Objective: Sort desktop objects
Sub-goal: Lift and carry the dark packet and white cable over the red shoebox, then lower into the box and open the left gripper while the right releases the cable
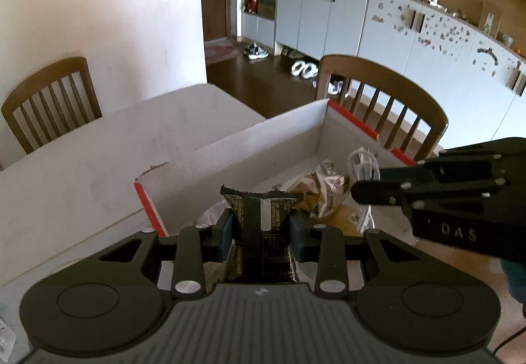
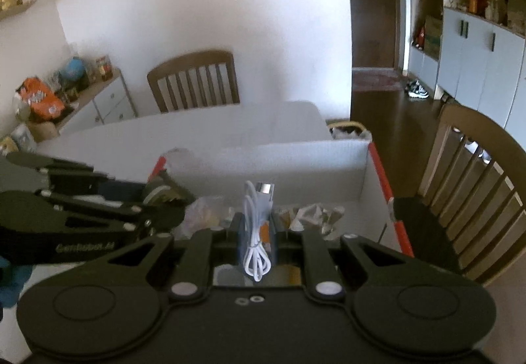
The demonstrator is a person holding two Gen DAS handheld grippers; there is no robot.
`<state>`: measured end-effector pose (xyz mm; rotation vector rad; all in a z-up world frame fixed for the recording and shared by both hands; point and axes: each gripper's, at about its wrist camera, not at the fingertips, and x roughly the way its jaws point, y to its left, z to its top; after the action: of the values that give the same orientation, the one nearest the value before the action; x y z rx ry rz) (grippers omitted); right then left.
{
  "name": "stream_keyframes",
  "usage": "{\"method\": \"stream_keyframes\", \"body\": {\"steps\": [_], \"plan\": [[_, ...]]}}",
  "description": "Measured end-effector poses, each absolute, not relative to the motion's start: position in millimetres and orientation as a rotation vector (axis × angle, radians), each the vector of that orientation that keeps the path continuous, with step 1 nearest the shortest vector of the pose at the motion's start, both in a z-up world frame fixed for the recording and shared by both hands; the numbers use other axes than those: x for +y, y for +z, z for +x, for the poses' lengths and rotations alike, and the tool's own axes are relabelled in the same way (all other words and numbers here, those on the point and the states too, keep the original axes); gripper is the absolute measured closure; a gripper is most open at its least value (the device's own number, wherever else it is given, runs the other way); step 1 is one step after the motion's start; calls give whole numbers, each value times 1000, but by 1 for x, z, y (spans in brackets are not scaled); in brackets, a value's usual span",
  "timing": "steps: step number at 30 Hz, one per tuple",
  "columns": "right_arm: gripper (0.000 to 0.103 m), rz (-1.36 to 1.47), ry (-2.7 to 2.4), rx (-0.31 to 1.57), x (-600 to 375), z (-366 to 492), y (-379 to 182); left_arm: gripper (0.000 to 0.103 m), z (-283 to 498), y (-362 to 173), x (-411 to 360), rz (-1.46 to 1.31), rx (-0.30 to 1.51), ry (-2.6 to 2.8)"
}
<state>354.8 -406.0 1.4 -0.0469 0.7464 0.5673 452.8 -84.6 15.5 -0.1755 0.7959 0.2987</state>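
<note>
My left gripper (image 1: 261,227) is shut on a dark snack packet (image 1: 261,232) with gold print, held over the near end of the white cardboard box (image 1: 256,147) with red edges. My right gripper (image 2: 257,232) is shut on a coiled white USB cable (image 2: 254,232) with a silver plug, held above the same box (image 2: 296,163). In the left wrist view the right gripper (image 1: 365,186) comes in from the right with the cable (image 1: 361,163) at its tips. In the right wrist view the left gripper (image 2: 164,199) sits at the left with its packet (image 2: 166,191).
Crumpled wrappers (image 1: 325,189) and clear bags (image 2: 203,212) lie inside the box. The box stands on a white table (image 1: 82,160). Wooden chairs stand behind the table (image 1: 49,101) and beside it (image 1: 388,101). A waste basket (image 2: 348,130) sits beyond the box.
</note>
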Motion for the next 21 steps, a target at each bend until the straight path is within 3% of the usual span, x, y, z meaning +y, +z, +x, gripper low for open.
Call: {"method": "stream_keyframes", "body": {"steps": [21], "plan": [[89, -149, 606, 984, -393, 379, -52, 70, 496, -27, -76, -153, 915, 288]]}}
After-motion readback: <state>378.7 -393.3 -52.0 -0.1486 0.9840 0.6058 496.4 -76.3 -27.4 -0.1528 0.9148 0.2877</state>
